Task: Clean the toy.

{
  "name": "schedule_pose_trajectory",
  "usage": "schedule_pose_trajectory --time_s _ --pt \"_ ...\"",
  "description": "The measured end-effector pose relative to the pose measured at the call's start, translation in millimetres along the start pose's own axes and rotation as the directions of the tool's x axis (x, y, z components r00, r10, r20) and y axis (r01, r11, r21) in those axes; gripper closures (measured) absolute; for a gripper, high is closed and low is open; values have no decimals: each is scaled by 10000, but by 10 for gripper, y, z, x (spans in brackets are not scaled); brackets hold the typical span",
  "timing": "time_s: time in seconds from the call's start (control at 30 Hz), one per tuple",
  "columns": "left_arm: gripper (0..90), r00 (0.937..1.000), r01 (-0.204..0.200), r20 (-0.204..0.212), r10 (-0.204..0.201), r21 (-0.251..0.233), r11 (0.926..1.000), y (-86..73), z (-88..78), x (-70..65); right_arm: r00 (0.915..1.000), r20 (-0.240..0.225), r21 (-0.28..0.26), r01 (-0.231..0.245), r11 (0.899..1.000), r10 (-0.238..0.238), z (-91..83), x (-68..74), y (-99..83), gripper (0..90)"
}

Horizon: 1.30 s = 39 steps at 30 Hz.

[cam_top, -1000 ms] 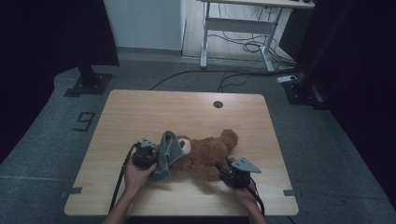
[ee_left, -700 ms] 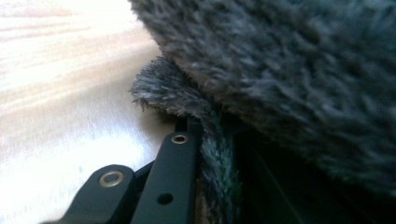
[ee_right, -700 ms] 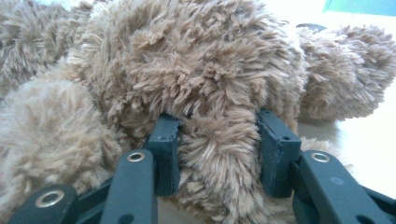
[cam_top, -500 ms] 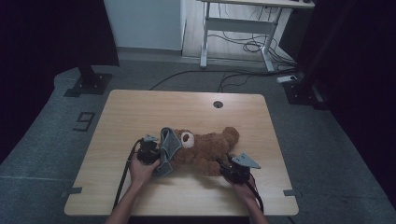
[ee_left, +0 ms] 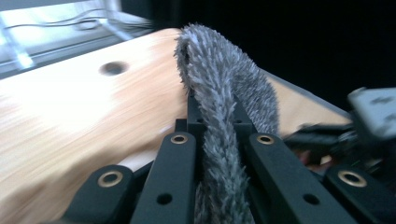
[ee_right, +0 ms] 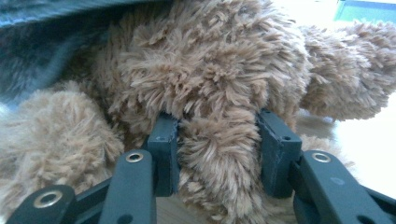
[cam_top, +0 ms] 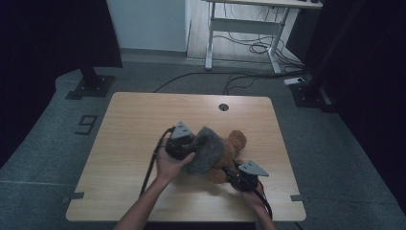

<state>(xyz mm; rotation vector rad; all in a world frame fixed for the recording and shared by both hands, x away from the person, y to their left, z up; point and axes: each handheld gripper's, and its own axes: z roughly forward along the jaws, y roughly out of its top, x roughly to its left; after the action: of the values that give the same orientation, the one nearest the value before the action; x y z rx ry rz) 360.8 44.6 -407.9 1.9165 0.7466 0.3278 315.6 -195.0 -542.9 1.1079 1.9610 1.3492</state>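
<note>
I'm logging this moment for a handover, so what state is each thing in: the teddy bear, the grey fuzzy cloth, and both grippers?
Teddy bear: lying on the table, partly covered by the cloth.
Grey cloth: lifted at one edge, draped over the bear.
Left gripper: shut on the cloth.
Right gripper: shut on a limb of the bear.

We're in a lab or studio: dark curtains (cam_top: 364,72), grey carpet (cam_top: 52,129), loose cables (cam_top: 249,45) under a desk (cam_top: 249,19).

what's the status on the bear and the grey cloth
Left gripper shut on grey cloth, lifted over bear. Right gripper clamps bear's limb. Nothing in the way.
</note>
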Motion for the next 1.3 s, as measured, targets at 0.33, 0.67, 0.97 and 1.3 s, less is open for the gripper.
schedule_pose_trajectory --time_s 0.33,0.67,0.97,1.3 --pt "839 9937 -556 -763 818 2977 9530 25 1089 -107 9999 80 153 93 9998 -94 -16 20 -7 552" --pt "834 9682 -915 -1900 1627 3366 9372 2 910 20 9985 468 387 256 9989 -274 8 104 -5 554" --pt "836 9680 -84 -2330 931 3409 9401 -65 671 332 9993 364 311 -82 9995 71 8 93 -7 554" --pt "838 9633 549 -2671 265 2928 9546 -115 301 609 9991 319 261 -277 9993 268 3 77 -1 552"
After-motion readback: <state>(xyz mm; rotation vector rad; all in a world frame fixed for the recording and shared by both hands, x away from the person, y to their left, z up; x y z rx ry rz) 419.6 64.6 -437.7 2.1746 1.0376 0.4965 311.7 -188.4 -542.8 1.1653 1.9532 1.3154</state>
